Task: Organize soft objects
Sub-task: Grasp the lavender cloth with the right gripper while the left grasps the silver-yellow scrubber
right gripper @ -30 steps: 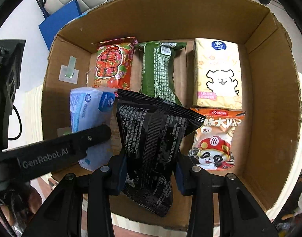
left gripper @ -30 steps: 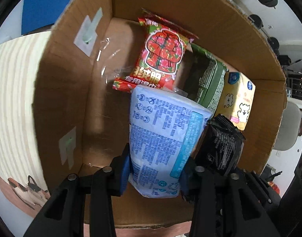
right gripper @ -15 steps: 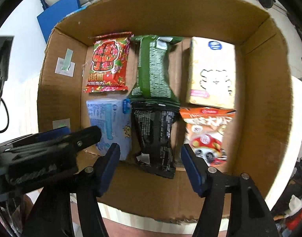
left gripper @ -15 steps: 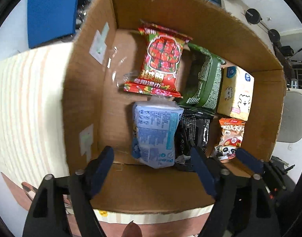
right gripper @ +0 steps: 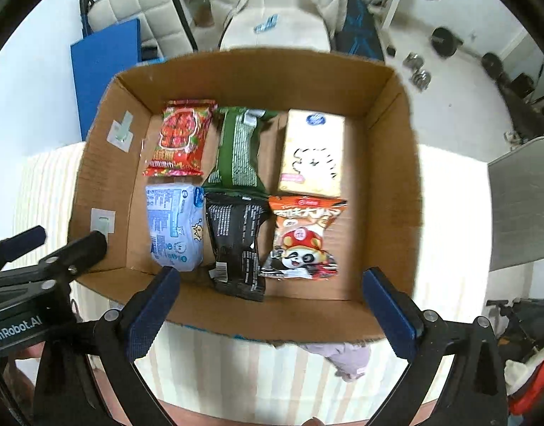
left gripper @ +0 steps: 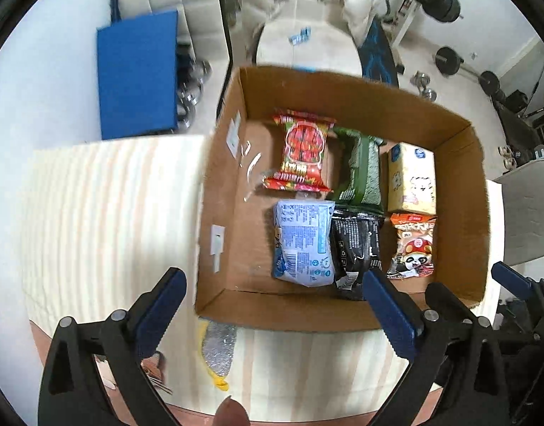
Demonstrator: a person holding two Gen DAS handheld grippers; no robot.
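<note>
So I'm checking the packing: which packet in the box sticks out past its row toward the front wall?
The black packet, middle of the near row; its lower end reaches further forward than the blue and panda packets beside it.

Box (right gripper: 389,163), centre of frame: matt brown corrugated cardboard, with rough torn edges and glossy clear tape (left gripper: 250,163) on its floor. Red packet (right gripper: 179,138), green packet (right gripper: 240,149), black packet (right gripper: 236,234) and panda packet (right gripper: 302,241): shiny plastic film, crinkled. Blue pack (right gripper: 174,227) and yellow tissue pack (right gripper: 312,152): soft, smoother plastic wrap. Desk (left gripper: 104,206), left: pale striped cloth. Gripper pads (right gripper: 154,312), lower frame: matt blue rubber on black plastic.
</note>
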